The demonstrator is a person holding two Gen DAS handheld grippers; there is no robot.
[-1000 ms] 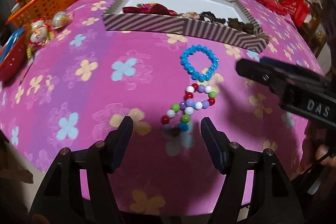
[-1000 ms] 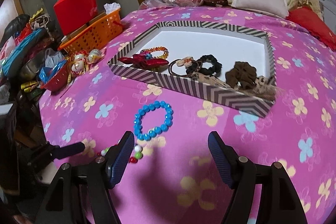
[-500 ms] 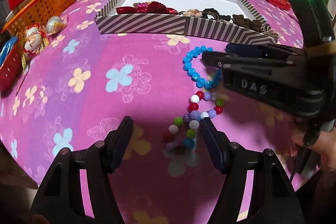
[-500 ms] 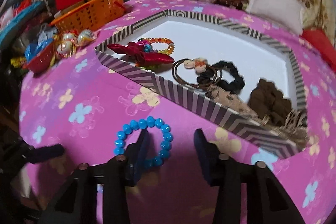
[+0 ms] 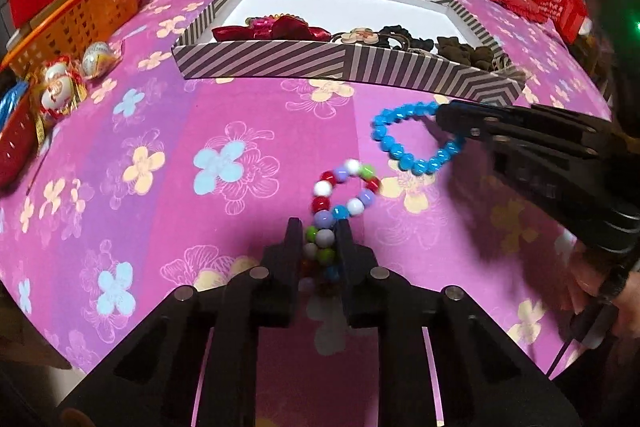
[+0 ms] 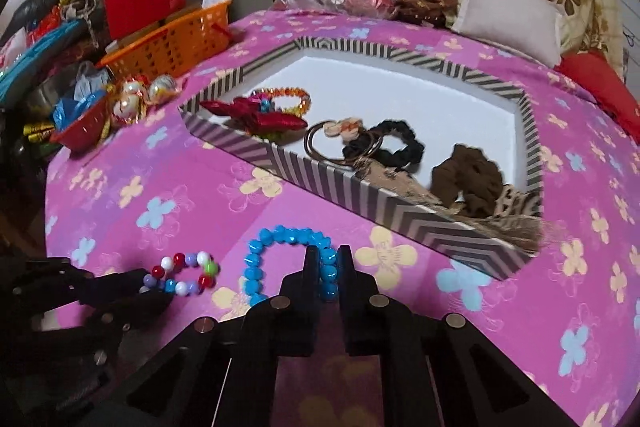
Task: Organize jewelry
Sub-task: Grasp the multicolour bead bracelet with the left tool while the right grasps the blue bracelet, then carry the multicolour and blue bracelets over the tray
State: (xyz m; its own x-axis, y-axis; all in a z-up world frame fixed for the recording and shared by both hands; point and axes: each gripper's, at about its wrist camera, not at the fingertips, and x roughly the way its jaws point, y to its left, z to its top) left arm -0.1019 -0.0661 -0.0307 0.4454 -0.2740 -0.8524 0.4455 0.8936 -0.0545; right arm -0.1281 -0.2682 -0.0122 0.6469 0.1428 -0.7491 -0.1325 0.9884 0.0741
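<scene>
Both tools are clamped, each on its own bracelet. Left tool: jaws have just been closing, now pinching the near end of the multicoloured bead bracelet; its free loop trails away from the tool toward the striped tray. Right tool: jaws have just been closing, now pinched on the right side of the blue bead bracelet, which lies on the pink flowered bed cover. The tray sits just beyond both, directly ahead. The blue bracelet lies nearer the tray wall, so the right hand likely has the shorter carry over that wall.
</scene>
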